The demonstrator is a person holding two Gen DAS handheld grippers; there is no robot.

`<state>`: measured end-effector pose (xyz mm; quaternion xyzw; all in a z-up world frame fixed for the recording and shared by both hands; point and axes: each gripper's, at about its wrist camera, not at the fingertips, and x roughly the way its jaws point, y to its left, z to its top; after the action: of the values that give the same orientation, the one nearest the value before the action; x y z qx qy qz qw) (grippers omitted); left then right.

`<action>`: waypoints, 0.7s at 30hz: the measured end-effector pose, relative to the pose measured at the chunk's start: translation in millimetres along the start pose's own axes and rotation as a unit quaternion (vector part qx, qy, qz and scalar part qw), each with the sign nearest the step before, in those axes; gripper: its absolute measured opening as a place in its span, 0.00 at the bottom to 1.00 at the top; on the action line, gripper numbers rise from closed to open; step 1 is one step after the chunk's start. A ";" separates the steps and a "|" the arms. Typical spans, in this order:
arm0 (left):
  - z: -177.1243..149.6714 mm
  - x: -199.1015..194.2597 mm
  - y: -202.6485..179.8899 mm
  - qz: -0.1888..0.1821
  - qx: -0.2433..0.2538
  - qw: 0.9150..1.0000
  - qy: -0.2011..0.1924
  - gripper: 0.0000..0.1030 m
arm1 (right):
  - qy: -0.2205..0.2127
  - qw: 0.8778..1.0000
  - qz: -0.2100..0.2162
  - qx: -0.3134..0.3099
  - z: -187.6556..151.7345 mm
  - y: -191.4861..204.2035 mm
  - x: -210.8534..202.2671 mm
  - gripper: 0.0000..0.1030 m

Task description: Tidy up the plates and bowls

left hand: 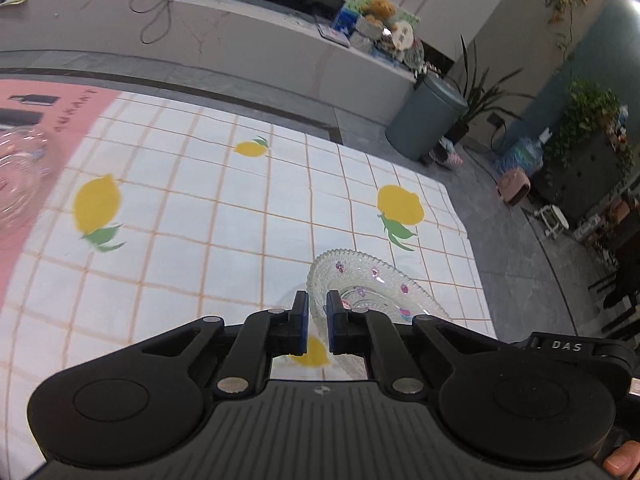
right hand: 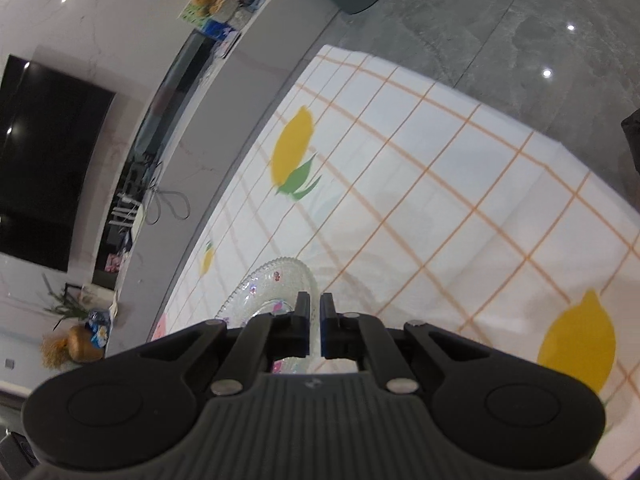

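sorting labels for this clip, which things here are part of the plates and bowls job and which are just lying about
Part of the job:
- glass plate, its rim between both grippers' fingers, left gripper, right gripper
- glass bowl at the left edge

Lying about:
- bin
- potted plants
- TV
- clutter on the ledge

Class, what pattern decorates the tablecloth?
Orange grid with yellow lemons on the tablecloth; clearest in left wrist view.

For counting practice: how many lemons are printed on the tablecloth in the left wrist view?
4. A far lemon, a left lemon, a right lemon, and a near lemon seen between the jaws. The left gripper may hide others.
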<state>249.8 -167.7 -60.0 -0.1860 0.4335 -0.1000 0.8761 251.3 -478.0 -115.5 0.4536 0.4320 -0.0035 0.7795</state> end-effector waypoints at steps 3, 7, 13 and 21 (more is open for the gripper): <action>-10.3 -17.8 2.5 0.008 -0.007 1.000 -0.008 0.09 | 0.004 1.000 0.007 -0.010 -10.4 4.5 -7.5 0.02; -24.6 -38.9 10.3 0.008 -0.021 1.000 -0.019 0.09 | 0.014 0.999 0.013 -0.026 -24.7 10.7 -18.8 0.02; -49.9 -65.1 21.2 0.011 -0.031 0.999 -0.024 0.09 | 0.023 0.998 0.027 -0.054 -46.0 13.0 -34.9 0.02; -83.1 -97.3 35.5 0.006 -0.039 0.999 -0.033 0.09 | 0.040 0.995 0.026 -0.091 -83.6 6.5 -53.0 0.02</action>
<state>125.3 -122.5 -50.5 -0.2202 0.4093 -0.0718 0.8825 164.6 -435.3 -93.1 0.3918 0.4496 0.0740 0.7993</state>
